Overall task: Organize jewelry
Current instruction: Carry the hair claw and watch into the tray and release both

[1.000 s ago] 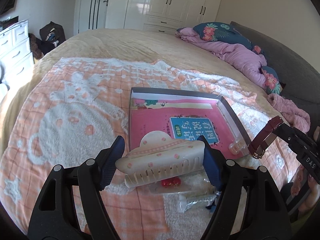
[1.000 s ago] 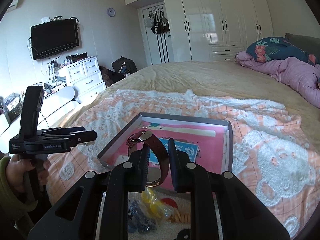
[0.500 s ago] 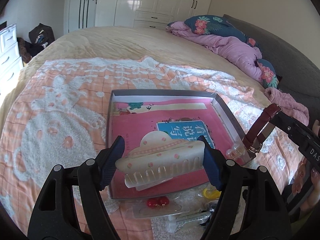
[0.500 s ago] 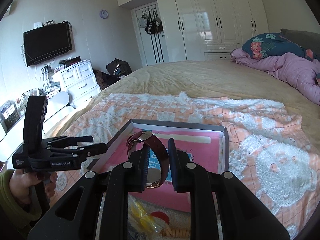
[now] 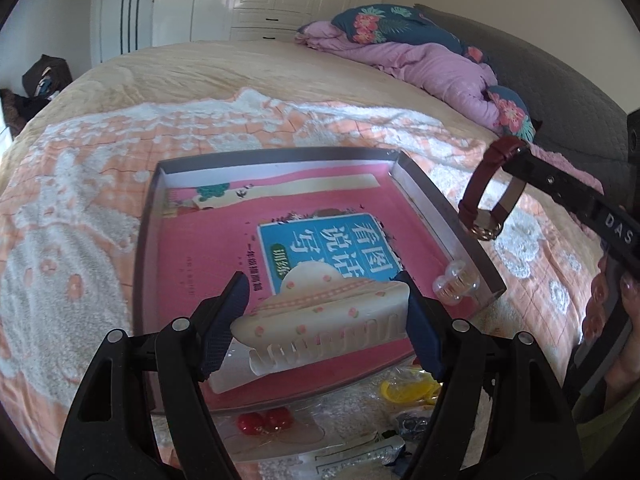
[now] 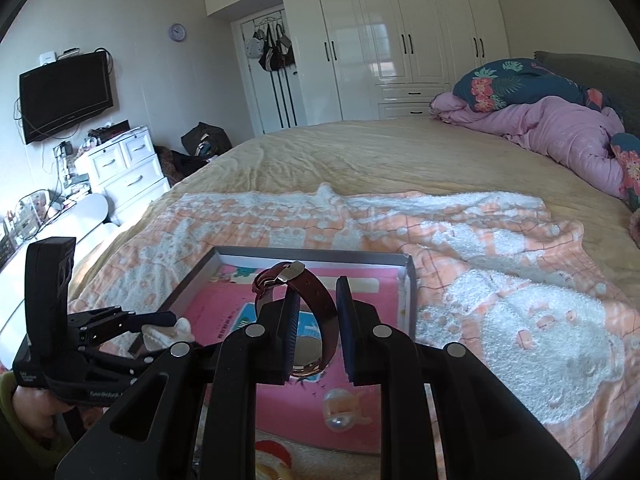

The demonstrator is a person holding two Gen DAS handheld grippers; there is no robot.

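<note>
Item one: my left gripper [image 5: 324, 316] clamps a cream hair claw [image 5: 320, 314] above the tray [image 5: 448, 216], six o'clock end. Item two: my right gripper [image 6: 316, 328] pinches a maroon-strapped watch [image 6: 316, 312] over it. Only the left view shows red cherry beads [image 5: 264, 420] and a yellow piece [image 5: 404, 390] beside the tray.
</note>
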